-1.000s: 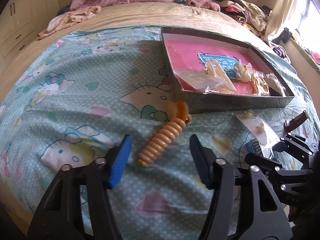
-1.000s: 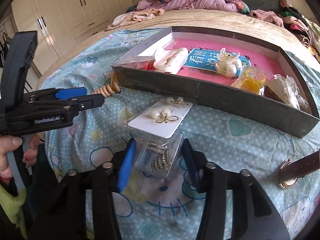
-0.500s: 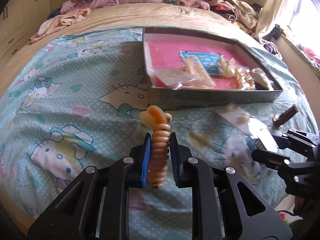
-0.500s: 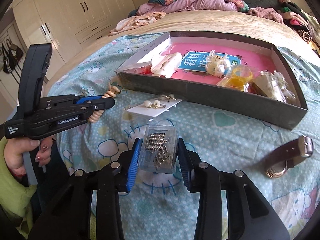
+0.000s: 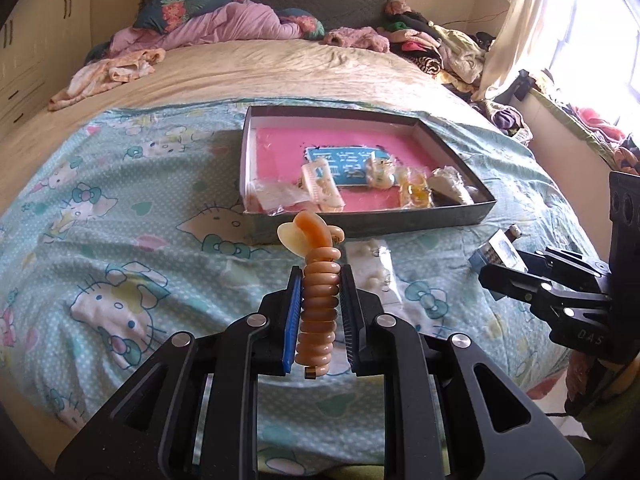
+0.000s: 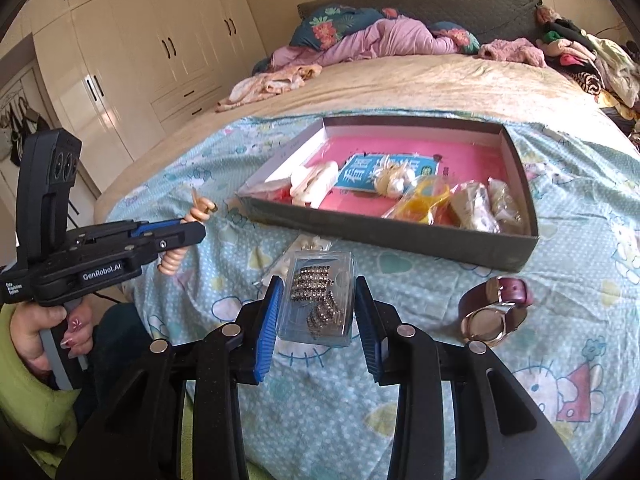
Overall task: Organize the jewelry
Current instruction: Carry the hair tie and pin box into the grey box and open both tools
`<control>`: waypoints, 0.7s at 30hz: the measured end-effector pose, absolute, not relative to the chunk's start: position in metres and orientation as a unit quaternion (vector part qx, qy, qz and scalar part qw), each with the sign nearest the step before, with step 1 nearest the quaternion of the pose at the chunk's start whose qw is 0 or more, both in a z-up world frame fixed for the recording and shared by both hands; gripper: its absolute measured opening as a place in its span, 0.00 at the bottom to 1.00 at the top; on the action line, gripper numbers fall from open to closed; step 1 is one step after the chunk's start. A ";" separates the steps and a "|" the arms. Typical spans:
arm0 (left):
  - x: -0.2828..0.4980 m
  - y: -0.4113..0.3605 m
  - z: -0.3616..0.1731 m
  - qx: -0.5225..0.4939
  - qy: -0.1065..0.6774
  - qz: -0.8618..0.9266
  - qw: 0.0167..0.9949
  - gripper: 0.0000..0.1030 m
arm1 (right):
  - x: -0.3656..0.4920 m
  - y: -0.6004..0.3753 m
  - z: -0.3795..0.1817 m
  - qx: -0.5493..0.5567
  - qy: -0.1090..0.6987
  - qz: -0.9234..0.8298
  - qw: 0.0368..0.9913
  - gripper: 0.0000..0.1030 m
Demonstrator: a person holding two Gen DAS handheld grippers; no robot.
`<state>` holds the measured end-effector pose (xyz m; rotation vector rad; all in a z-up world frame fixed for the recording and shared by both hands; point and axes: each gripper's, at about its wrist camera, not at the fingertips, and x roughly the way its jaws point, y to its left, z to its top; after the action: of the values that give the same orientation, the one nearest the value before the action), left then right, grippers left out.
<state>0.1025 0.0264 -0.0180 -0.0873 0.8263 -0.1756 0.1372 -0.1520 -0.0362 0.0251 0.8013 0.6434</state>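
Gripping an orange coiled hair clip point(image 5: 318, 316), the left gripper point(image 5: 319, 280) holds it above the Hello Kitty bedspread point(image 5: 120, 240), near the pink-lined box point(image 5: 460, 220). Clamped in the right gripper point(image 6: 316, 292) is a clear case of rhinestone pieces point(image 6: 318, 298), lifted beside a watch point(image 6: 494, 306).

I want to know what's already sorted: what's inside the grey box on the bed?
Inside the grey box: a cream hair clip, a blue card, a pale bow clip, a yellow bagged piece and bagged items. Bag contents are unclear.
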 end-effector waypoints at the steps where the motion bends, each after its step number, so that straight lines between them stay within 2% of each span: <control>1: 0.102 0.025 -0.015 -0.043 0.398 -0.085 0.913 0.11 | 0.137 -0.153 -0.034 0.012 0.379 0.309 0.872 0.33; 21: 0.121 -0.003 0.019 -0.025 0.367 -0.096 0.925 0.11 | 0.153 -0.176 0.018 0.027 0.306 0.316 0.898 0.33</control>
<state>0.1211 -0.0033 0.0186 -0.0522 0.7533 -0.1976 0.1527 -0.1760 0.0183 0.0555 0.6333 0.6549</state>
